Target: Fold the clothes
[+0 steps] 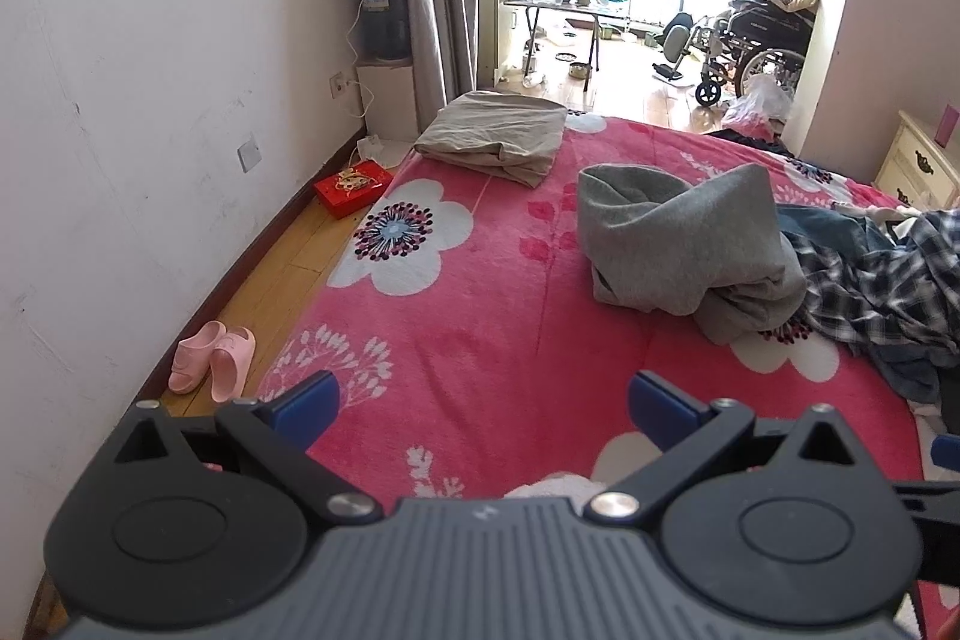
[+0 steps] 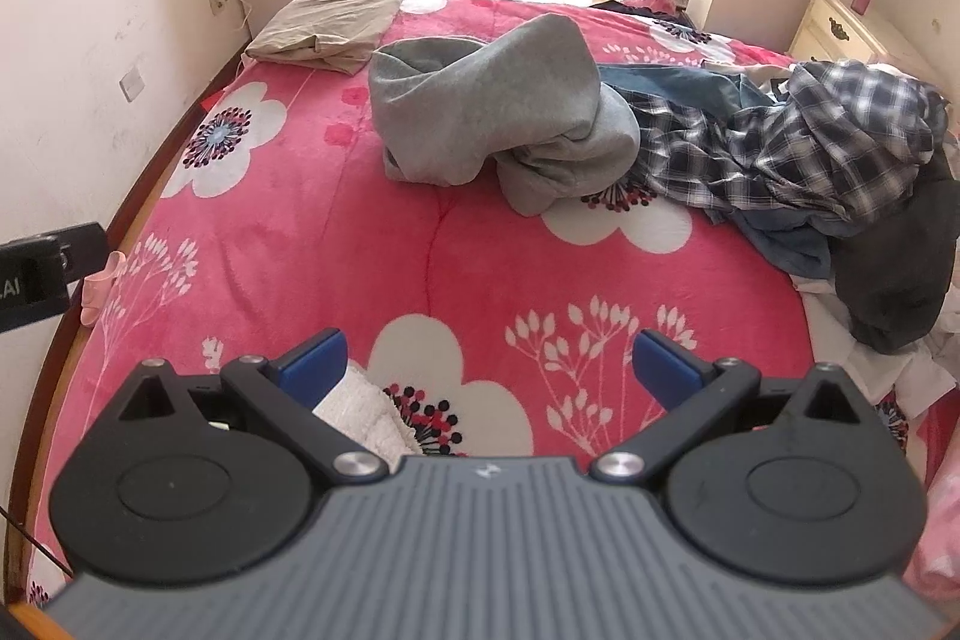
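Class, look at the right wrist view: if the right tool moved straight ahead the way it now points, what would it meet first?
Most likely the pink floral fleece blanket on the bed, as the open right tool seems angled down at it. The crumpled grey sweatshirt lies farther ahead. Depth is uncertain.

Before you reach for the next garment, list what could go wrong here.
1. The grey sweatshirt lies against the plaid shirt; lifting one may drag the other.
2. The folded beige garment sits near the bed's far corner and could get pushed off.
3. Both the left gripper and right gripper are open and empty; a shallow pinch may slip.
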A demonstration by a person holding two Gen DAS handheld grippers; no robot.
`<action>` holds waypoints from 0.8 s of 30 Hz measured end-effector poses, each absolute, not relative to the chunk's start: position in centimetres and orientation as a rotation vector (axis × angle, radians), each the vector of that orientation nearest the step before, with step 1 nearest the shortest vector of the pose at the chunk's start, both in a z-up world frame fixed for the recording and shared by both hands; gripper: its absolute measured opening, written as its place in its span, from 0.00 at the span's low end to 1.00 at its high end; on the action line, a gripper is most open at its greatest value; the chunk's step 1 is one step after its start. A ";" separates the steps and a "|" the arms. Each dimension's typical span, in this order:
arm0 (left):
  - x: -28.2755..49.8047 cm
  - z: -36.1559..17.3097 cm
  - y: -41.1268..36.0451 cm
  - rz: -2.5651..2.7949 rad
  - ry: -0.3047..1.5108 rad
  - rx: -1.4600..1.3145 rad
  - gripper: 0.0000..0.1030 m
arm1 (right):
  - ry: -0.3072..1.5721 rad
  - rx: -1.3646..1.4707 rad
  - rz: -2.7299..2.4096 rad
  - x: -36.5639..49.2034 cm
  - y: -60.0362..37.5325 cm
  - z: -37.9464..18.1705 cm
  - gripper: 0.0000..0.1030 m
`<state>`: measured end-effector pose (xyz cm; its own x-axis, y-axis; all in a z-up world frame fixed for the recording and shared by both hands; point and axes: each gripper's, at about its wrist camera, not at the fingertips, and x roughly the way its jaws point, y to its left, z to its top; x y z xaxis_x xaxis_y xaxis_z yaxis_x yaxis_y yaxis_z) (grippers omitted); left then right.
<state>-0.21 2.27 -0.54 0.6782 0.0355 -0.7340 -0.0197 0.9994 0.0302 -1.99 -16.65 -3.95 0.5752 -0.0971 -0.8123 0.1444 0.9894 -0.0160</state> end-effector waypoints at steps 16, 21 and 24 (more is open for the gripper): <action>-1.0 -0.2 1.2 0.030 0.818 0.066 1.00 | 0.941 0.057 -0.150 -2.1 -16.8 -3.9 0.99; -1.0 -0.1 1.2 0.038 0.816 0.071 1.00 | 0.943 0.058 -0.152 -2.0 -16.7 -4.0 0.99; -0.8 -0.2 1.4 0.045 0.824 0.065 1.00 | 0.945 0.056 -0.149 -2.0 -16.6 -4.0 0.99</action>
